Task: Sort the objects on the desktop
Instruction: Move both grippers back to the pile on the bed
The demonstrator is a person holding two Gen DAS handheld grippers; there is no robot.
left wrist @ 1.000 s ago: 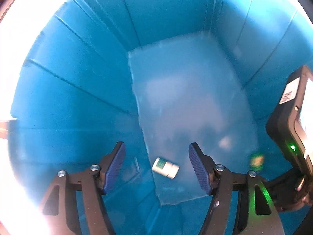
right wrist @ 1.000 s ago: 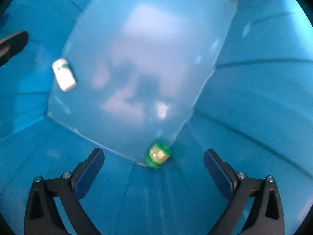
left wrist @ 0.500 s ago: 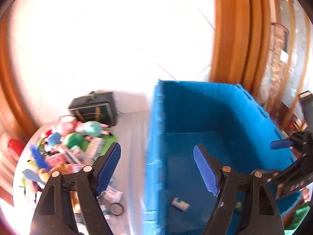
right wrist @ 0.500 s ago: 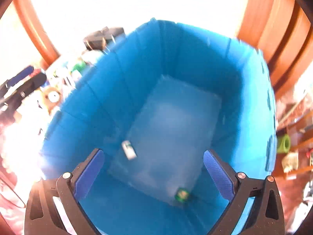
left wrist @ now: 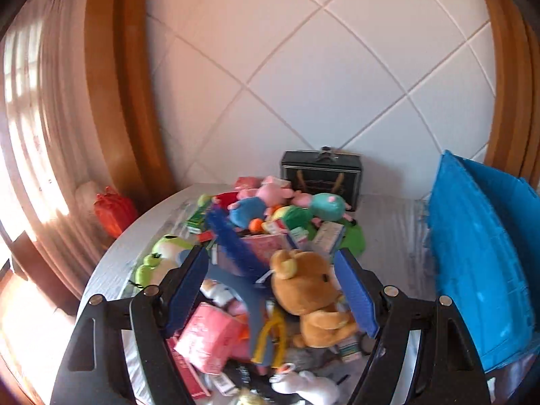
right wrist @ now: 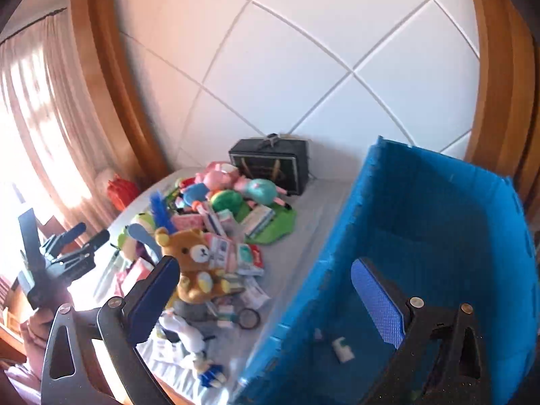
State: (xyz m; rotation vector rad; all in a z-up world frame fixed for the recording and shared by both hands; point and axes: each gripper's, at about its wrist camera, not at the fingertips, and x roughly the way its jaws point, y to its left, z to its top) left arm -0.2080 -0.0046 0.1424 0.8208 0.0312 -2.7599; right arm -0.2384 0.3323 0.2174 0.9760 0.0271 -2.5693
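The left gripper (left wrist: 271, 290) is hanging released and empty over the heap of toys (left wrist: 270, 222) on the worktop (left wrist: 388, 229), framing the brown bear (left wrist: 308, 290), probably as the next pick. The right gripper (right wrist: 266, 298) is gaping empty at the rim of the blue crate (right wrist: 438, 222), where a small white bottle (right wrist: 342, 349) is lying sorted.

I see warm daylight flooding through the curtain (left wrist: 37, 108), blowing out the frame beside it; edges bow strongly, and motion blur softens the blue crate (right wrist: 422, 222).
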